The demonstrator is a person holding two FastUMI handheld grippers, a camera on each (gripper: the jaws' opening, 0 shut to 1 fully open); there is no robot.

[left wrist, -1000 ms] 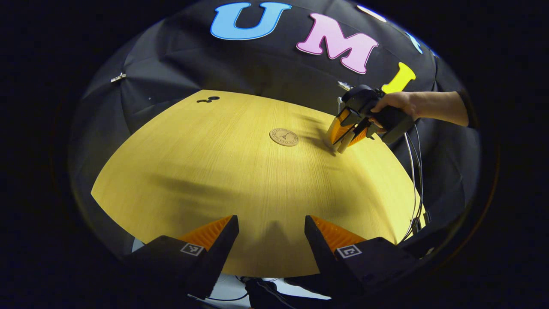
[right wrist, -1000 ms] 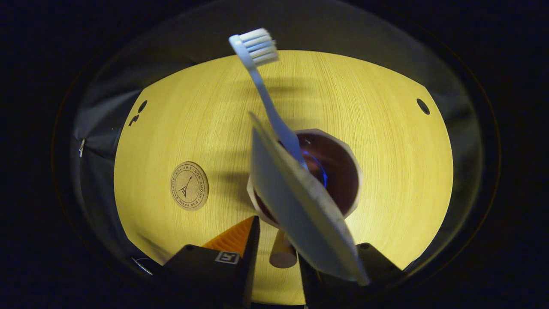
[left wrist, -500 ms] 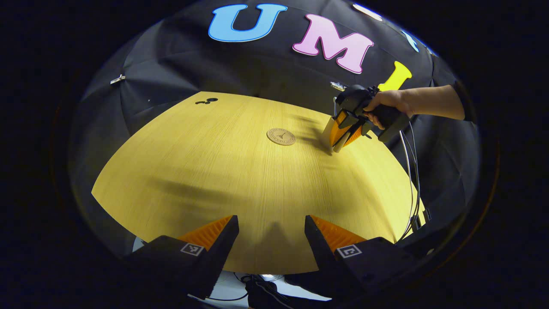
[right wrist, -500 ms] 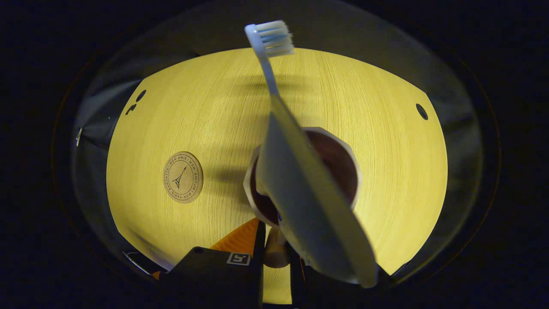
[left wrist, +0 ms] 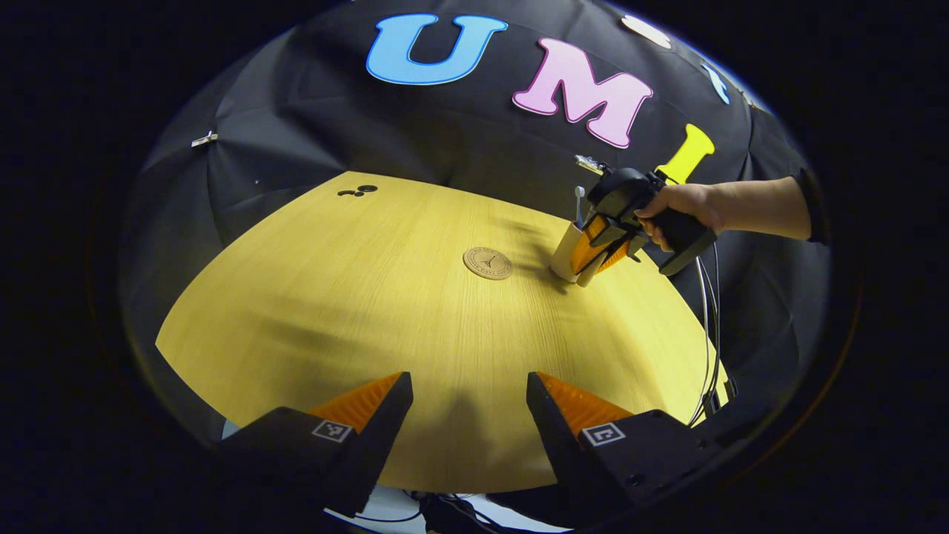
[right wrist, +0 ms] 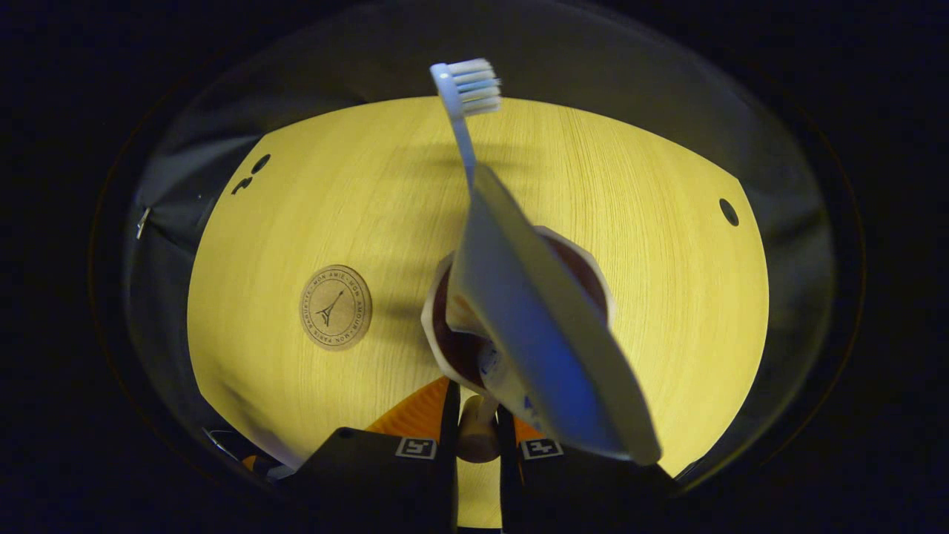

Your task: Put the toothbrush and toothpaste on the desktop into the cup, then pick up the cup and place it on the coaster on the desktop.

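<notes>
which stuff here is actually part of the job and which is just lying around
Part of the job:
- cup, handle clamped in the right gripper
- toothbrush, in the cup
- toothpaste, in the cup
- coaster, bare on the desktop

Just there:
- left gripper, open, holding nothing
- cables hanging off the right gripper
- clip on the wall cloth

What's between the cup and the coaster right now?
Nothing: bare desktop with the cup's shadow across it. In the right gripper view, cup and coaster lie apart; the left gripper view shows the same gap.
</notes>
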